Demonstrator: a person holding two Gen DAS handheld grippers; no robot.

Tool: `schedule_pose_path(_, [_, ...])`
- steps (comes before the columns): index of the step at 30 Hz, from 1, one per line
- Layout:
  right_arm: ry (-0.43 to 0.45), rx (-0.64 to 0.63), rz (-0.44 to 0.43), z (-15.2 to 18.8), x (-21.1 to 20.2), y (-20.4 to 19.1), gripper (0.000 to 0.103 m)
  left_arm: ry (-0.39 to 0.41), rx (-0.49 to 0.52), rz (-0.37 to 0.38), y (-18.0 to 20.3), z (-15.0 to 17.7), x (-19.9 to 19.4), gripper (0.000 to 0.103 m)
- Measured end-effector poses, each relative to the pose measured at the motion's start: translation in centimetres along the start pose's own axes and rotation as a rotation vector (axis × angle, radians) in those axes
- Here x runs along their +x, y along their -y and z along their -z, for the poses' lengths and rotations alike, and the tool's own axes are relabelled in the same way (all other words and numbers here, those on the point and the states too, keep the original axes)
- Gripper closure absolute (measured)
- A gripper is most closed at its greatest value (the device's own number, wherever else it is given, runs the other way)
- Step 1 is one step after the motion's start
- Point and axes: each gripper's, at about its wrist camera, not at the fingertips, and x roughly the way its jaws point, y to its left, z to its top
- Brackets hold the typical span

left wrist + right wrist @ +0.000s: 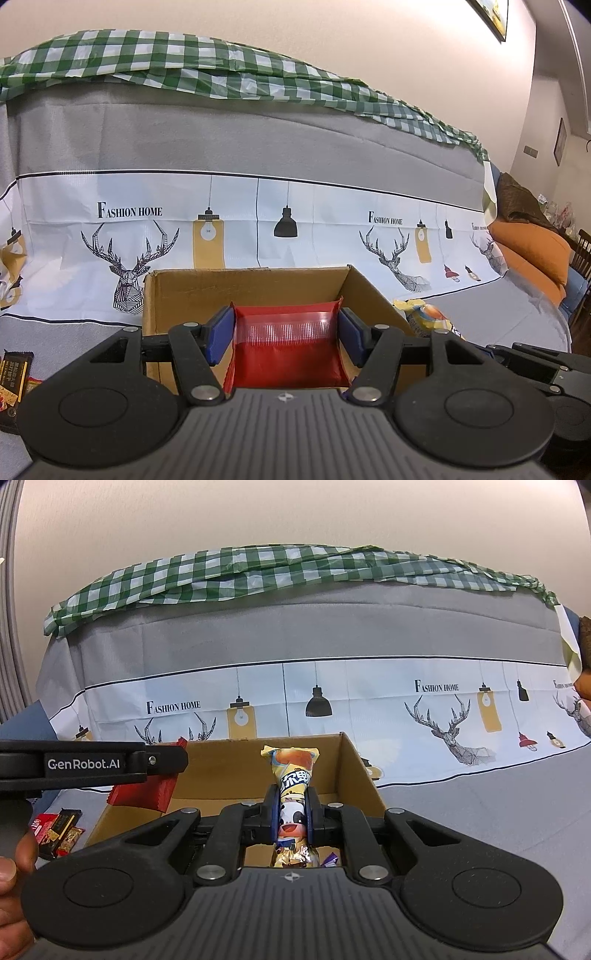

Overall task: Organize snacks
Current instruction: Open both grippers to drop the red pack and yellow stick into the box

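My left gripper (286, 334) is shut on a red snack packet (286, 354), its blue pads pressing the packet's two sides, held over the open cardboard box (243, 286). In the right wrist view the same red packet (144, 792) hangs at the box's left rim under the left gripper's black arm. My right gripper (293, 812) is shut on a yellow snack packet (293, 771) with a cartoon cow, pinched at its middle and standing upright above the cardboard box (354, 771). The yellow packet (430, 317) also shows to the right of the box in the left wrist view.
Several small dark and red snack packets (59, 830) lie on the grey cloth left of the box; they show as snack packets (14, 376) at the left edge too. A covered sofa back with deer prints rises behind. Orange cushions (532, 254) sit far right. A hand (11, 878) shows at lower left.
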Motion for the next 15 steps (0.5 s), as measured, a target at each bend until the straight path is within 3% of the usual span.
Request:
schedule_pose_path(10, [0.001,-0.001,0.0,0.03,-0.05,-0.02,0.089,0.008,-0.004,0.007,0.18,0.09,-0.07,0.035])
schedule_pose_path(13, [-0.012,-0.01,0.005,0.14,0.16,-0.14,0.087,0.024,-0.027,0.031,0.02,-0.03,-0.4,0.021])
schedule_pose_path(15, [-0.028,-0.023,0.019,0.31,0.39,-0.28,0.055,0.031,-0.034,0.044,0.07,-0.13,-0.53,0.018])
